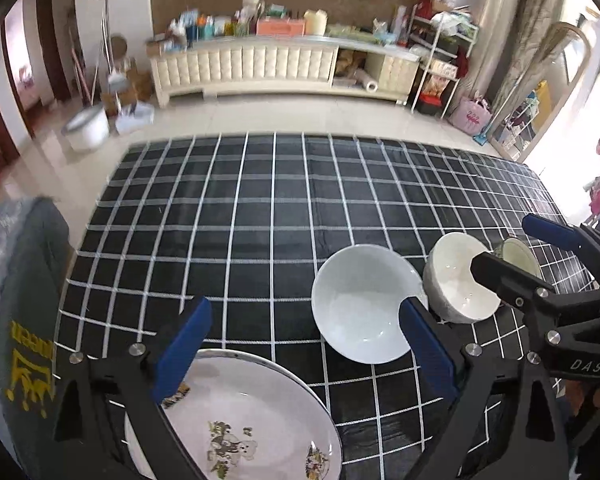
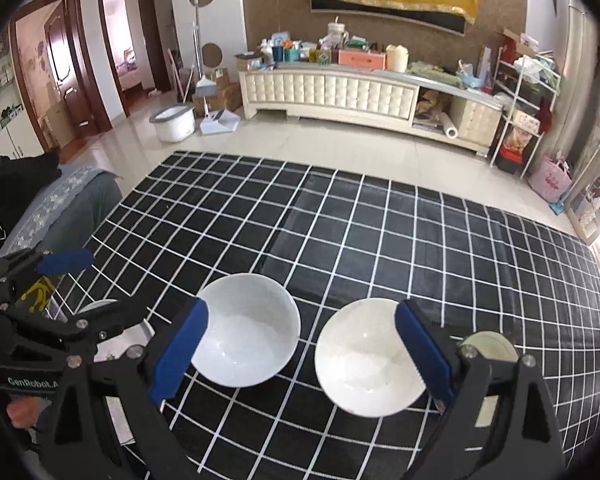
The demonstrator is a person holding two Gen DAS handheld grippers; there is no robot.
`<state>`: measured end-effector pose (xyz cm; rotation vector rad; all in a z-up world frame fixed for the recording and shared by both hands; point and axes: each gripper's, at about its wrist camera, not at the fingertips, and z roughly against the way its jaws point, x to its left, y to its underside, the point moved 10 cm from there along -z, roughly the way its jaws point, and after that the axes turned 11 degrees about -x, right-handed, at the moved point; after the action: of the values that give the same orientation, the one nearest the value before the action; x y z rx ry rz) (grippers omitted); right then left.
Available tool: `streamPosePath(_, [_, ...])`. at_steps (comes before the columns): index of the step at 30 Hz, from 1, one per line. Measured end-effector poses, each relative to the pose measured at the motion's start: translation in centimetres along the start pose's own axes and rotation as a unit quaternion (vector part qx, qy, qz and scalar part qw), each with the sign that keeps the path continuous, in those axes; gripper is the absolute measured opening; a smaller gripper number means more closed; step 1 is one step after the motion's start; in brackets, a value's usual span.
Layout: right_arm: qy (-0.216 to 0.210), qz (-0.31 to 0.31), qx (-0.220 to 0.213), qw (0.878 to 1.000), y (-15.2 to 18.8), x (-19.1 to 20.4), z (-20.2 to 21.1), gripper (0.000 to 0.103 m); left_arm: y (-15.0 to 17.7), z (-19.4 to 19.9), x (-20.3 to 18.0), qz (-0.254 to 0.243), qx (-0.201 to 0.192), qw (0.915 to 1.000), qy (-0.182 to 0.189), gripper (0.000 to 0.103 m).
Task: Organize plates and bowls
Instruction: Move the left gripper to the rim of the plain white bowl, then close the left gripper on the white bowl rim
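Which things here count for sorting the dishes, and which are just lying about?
For the job: cartoon plate, left white bowl, right white bowl, small dish.

Lying about: bucket, dustpan, pink bag, cabinet clutter.

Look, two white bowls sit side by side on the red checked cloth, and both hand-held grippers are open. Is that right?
Nearly. The left wrist view shows the cloth is black with white lines, not red. The two white bowls do sit side by side, and both the left hand-held gripper and right hand-held gripper are open.
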<state>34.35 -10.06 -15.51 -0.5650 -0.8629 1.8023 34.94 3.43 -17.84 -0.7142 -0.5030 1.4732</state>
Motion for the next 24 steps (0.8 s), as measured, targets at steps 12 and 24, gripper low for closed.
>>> streamPosePath(12, [-0.029, 0.079, 0.075, 0.994, 1.9, 0.6, -4.8, 0.074, 1.6, -4.6, -0.3, 0.009, 0.069, 0.9973, 0.022, 0.084])
streamPosePath(24, [-0.045, 0.087, 0.141, 0.985, 5.1, 1.3, -8.1, 0.04, 5.1, -7.6, -0.9, 0.042, 0.143, 0.9879, 0.044, 0.026])
